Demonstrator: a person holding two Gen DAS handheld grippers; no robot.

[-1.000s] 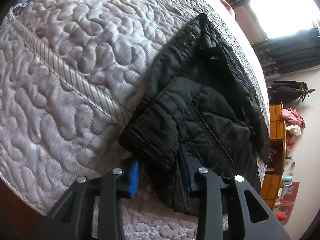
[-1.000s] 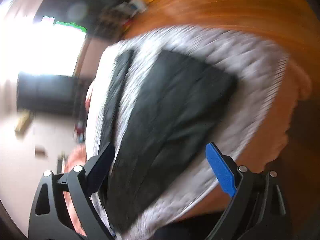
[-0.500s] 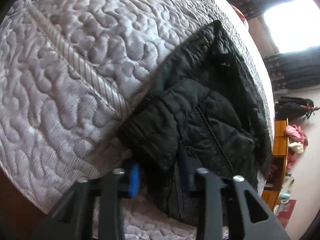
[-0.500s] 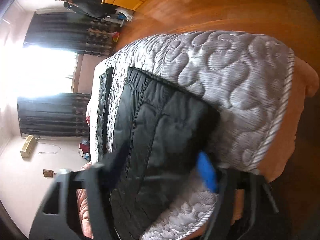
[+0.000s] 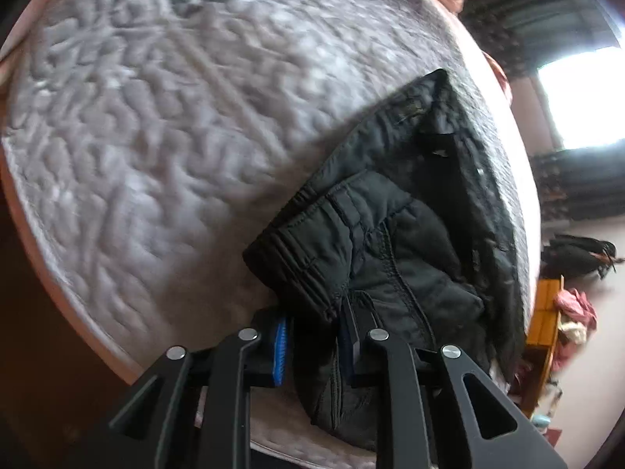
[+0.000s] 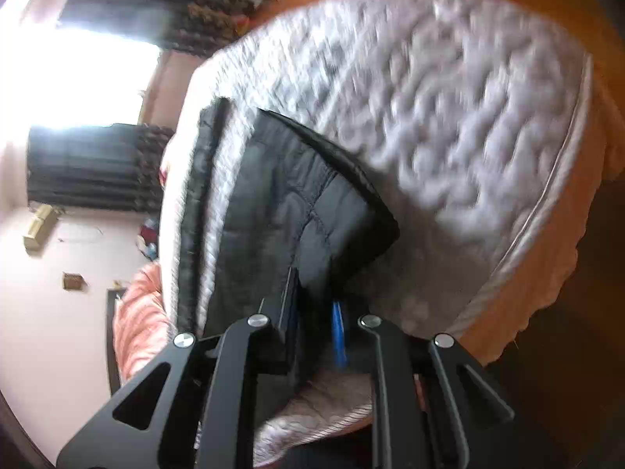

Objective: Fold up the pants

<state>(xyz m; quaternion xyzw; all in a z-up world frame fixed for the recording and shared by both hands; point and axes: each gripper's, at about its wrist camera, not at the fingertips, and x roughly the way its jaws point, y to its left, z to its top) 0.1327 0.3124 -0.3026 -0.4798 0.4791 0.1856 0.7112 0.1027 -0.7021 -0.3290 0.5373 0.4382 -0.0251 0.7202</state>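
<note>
The black quilted pants lie on a bed covered by a grey-white quilted bedspread with a wavy stitched pattern. The fabric is padded and slightly shiny, with stitched seams running along its length. In the left wrist view the elastic, ribbed waistband shows as a thick folded-over edge nearest the camera, and a second layer of the garment stretches away behind it toward the far side of the bed.

The left hand-held gripper is clenched on the waistband end, with dark cloth pinched between its blue-padded fingers.

In the right wrist view the pants appear as a broad dark panel with a squared corner resting on the bedspread, and a narrow dark strip of the garment lies just beside it, with a band of bedspread between them. The right hand-held gripper is closed on the near edge of that panel. Both views are somewhat blurred. An orange bed skirt hangs below the bedspread edge.
</note>
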